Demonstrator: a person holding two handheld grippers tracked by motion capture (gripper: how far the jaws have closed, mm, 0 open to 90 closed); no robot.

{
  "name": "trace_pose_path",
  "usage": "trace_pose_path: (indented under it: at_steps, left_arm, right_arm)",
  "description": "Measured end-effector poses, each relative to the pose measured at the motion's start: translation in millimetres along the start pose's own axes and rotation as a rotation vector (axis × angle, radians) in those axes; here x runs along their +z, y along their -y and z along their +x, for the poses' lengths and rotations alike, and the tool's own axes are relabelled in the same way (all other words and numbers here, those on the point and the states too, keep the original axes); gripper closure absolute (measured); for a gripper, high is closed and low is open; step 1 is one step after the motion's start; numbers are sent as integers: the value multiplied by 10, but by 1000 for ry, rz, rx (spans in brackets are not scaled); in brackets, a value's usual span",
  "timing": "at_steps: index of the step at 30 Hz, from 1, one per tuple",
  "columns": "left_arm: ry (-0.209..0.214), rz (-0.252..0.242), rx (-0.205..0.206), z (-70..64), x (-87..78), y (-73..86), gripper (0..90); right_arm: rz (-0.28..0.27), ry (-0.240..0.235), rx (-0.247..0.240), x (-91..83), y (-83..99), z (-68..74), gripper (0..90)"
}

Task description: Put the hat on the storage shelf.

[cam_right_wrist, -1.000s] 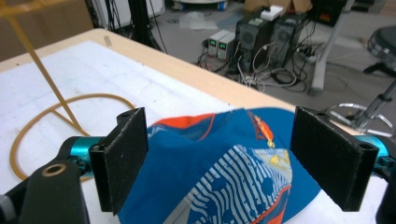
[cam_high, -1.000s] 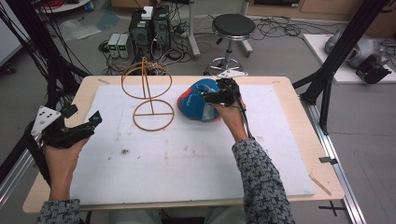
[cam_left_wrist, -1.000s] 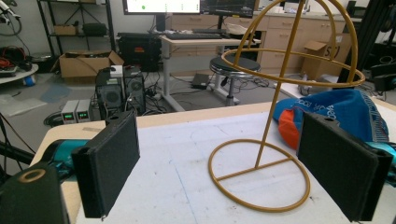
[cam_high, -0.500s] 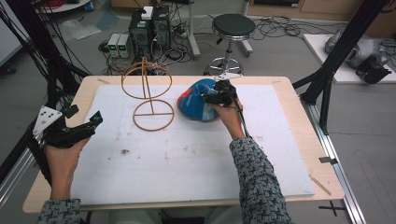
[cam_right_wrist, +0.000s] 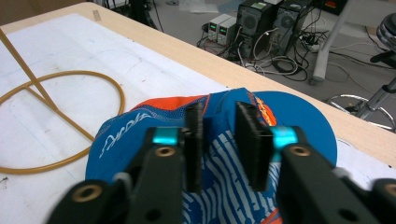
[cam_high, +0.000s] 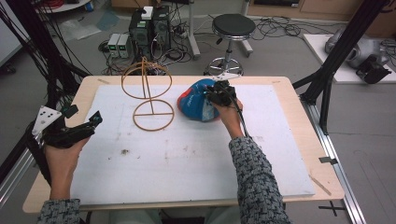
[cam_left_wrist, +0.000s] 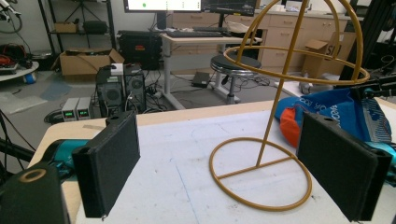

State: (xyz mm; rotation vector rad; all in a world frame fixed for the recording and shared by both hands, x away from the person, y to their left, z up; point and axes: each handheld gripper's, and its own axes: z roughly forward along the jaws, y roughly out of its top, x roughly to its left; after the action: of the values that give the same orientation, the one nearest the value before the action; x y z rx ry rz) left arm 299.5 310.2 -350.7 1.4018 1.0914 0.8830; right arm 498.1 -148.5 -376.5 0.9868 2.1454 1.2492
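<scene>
Barely any movement since a second ago: the right tool (cam_high: 218,95) has stayed down on the blue cap (cam_high: 196,105), and the left tool (cam_high: 77,133) has held its spot at the tabletop's (cam_high: 187,158) left edge.

From the high view, the cap lies on the white mat just right of the gold wire stand (cam_high: 149,95), with the right tool pressed at its near right side. The left tool sits well apart from both.

In the left gripper view, the left tool (cam_left_wrist: 233,158) has its jaws wide, nothing between them, with the stand (cam_left_wrist: 280,116) and the cap (cam_left_wrist: 336,114) ahead of it.

In the right gripper view, the right tool (cam_right_wrist: 219,140) has its jaws narrow over the cap's (cam_right_wrist: 140,130) crown, a fold of blue fabric rising in the slim gap; whether they are pinching it, I cannot tell. The stand's base ring (cam_right_wrist: 60,121) lies to the left.
</scene>
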Motion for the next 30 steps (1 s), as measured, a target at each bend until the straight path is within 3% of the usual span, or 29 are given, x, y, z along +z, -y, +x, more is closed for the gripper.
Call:
trace_pose_path:
  at_steps: [5,8,11,14,24,30]
  left_arm:
    - [-8,4,-4,7,3,6,139]
    - [-8,6,-2,15,0,6,140]
    - [-10,4,-4,20,-1,5,140]
    - [-10,6,-4,22,-1,6,140]
    - [-7,-1,-5,26,-19,-10,140]
    - [-6,-9,-8,31,-37,-26,141]
  right_arm:
    - [-4,-2,-1,-11,-8,-2,860]
    - [1,1,-6,-15,-9,-7,879]
    - [-38,-14,38,-65,-40,-36,885]
    - [-61,-6,49,-110,-84,-46,886]
    - [-156,23,96,-380,-492,-74,887]
    - [-196,46,95,-481,-692,-42,887]
